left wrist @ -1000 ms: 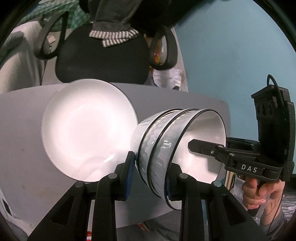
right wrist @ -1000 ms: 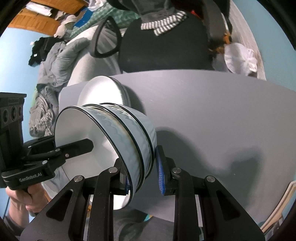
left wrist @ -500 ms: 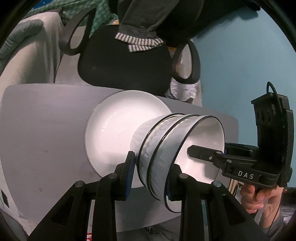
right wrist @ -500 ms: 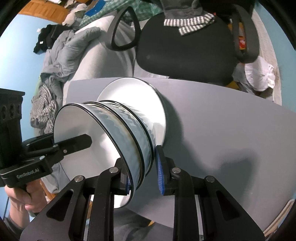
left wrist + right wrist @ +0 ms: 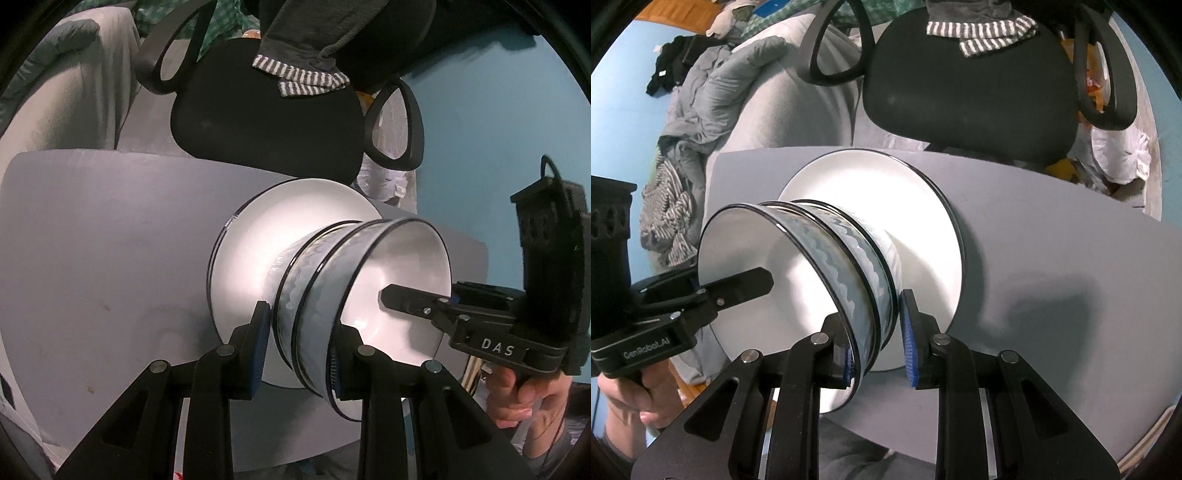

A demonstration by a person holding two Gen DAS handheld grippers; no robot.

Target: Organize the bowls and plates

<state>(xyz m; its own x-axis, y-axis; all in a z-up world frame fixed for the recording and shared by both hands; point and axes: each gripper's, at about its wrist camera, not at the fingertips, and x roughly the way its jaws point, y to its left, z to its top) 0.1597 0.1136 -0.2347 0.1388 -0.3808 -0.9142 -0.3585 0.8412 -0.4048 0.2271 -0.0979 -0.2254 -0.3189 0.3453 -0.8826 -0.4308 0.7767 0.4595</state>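
Three nested white bowls with blue wavy sides (image 5: 325, 291) (image 5: 846, 258) are tilted on their side, held at opposite rims by both grippers. My left gripper (image 5: 297, 352) is shut on the stack's near rim, one pad inside and one outside. My right gripper (image 5: 879, 349) clamps the other rim the same way, and one of its fingers (image 5: 410, 299) shows inside the top bowl. The left gripper's finger (image 5: 742, 286) reaches into the bowl from the left. The stack's base is over the middle of a white black-rimmed plate (image 5: 258, 254) (image 5: 908, 210) on the grey table (image 5: 92, 258); contact cannot be told.
A black office chair (image 5: 266, 122) (image 5: 971, 92) with a striped cloth (image 5: 310, 79) stands past the table's far edge. Grey bedding (image 5: 713, 96) lies at the left, a white bag (image 5: 1119, 155) at the right. A hand (image 5: 524, 391) grips the right tool.
Both grippers have carried the bowl stack sideways and a little down across the table, so it now sits over the plate's middle instead of beside it. Both grips are unchanged.
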